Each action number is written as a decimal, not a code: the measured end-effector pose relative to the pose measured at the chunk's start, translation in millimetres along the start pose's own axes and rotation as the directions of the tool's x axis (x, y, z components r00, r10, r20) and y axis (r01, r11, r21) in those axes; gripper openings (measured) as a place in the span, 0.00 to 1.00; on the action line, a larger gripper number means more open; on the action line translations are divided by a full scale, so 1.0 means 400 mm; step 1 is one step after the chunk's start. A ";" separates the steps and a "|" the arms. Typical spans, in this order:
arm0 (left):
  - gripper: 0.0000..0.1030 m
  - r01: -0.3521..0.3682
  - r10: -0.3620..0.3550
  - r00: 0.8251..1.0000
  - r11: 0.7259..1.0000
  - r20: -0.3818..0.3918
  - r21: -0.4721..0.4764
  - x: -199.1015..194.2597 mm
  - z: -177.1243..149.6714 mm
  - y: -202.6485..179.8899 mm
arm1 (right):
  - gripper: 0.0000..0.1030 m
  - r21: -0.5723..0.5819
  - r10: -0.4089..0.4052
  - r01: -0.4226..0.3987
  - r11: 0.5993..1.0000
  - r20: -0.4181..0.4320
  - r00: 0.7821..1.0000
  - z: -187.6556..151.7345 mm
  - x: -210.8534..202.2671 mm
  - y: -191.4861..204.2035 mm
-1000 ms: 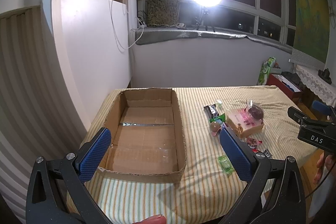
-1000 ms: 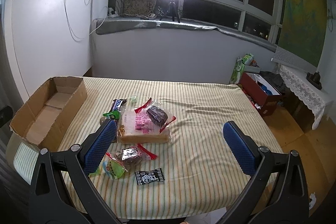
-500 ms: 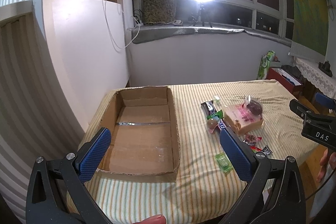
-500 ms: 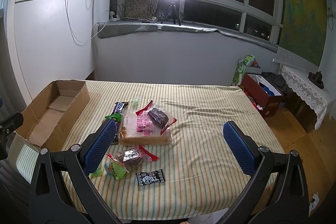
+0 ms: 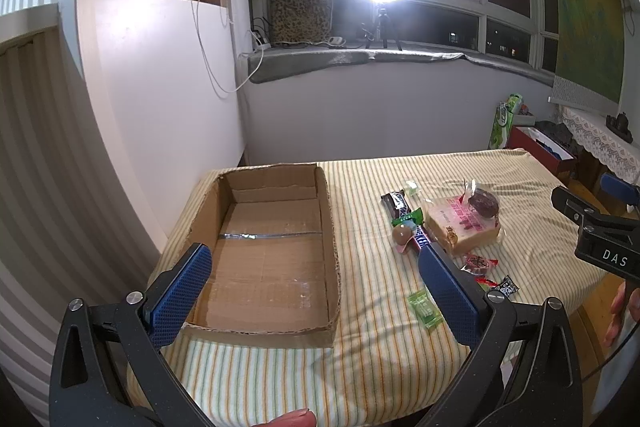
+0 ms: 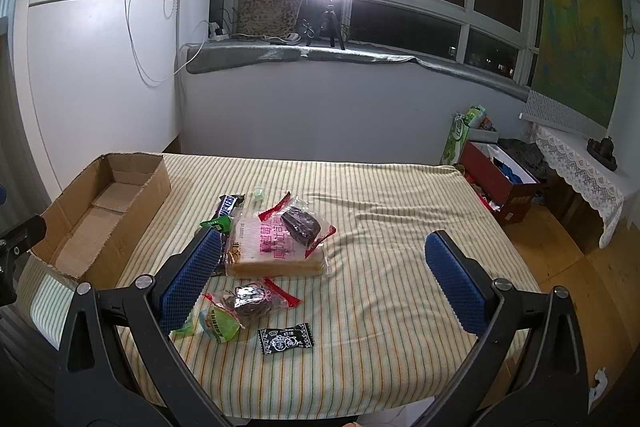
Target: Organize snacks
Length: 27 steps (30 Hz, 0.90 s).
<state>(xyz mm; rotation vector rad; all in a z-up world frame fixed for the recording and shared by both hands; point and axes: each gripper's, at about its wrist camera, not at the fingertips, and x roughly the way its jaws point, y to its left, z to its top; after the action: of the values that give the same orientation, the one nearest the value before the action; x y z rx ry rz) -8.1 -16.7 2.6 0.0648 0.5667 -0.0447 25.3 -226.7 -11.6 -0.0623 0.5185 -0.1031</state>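
- Snacks are seen loose on a table draped in a yellow striped cloth [image 6: 400,227], all lying outside the one brown cardboard box [image 5: 276,247] at the table's left end.
- One clear-wrapped loaf of sliced bread [image 6: 276,251] is pictured at the middle of the group, with one dark pastry in a clear wrapper [image 6: 300,223] resting on it.
- One dark chocolate bar [image 6: 228,205] is shown just beside the bread.
- One black printed sachet [image 6: 286,339], one round green-wrapped sweet [image 6: 220,323] and one dark red-ended candy pack [image 6: 248,299] are seen nearer the camera.
- Two flat green packets [image 5: 424,307] [image 5: 408,217] are counted in the left wrist view.
- Nothing is held in the box; only a strip of tape is seen across its floor.
- Left gripper [image 5: 314,291] is held over the box's near end, jaws spread wide and holding nothing.
- Right gripper [image 6: 324,281] is held above the snacks, jaws likewise spread and holding nothing.
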 end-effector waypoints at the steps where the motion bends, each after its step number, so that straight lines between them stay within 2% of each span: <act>1: 1.00 0.001 -0.001 1.000 1.000 -0.001 0.000 0.000 0.000 0.000 | 1.00 -0.001 0.000 0.000 1.000 0.000 1.000 -0.001 -0.001 -0.001; 20: 1.00 0.006 -0.006 1.000 1.000 -0.003 0.018 -0.002 -0.001 -0.018 | 1.00 0.008 0.006 -0.006 1.000 -0.007 1.000 -0.009 0.002 -0.014; 24: 1.00 0.020 -0.020 1.000 1.000 -0.018 0.019 0.012 -0.010 -0.037 | 1.00 0.015 0.006 -0.006 1.000 -0.030 1.000 -0.054 0.025 -0.037; 27: 1.00 0.064 -0.063 0.997 0.998 -0.047 0.007 0.036 -0.034 -0.068 | 1.00 0.024 0.014 -0.011 1.000 -0.098 0.995 -0.120 0.067 -0.055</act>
<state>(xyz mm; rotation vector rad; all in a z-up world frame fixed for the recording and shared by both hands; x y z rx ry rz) -4.9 -43.1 -18.0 0.0563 0.6149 -0.1076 22.6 -253.2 -64.4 -0.0312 0.6153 -0.1003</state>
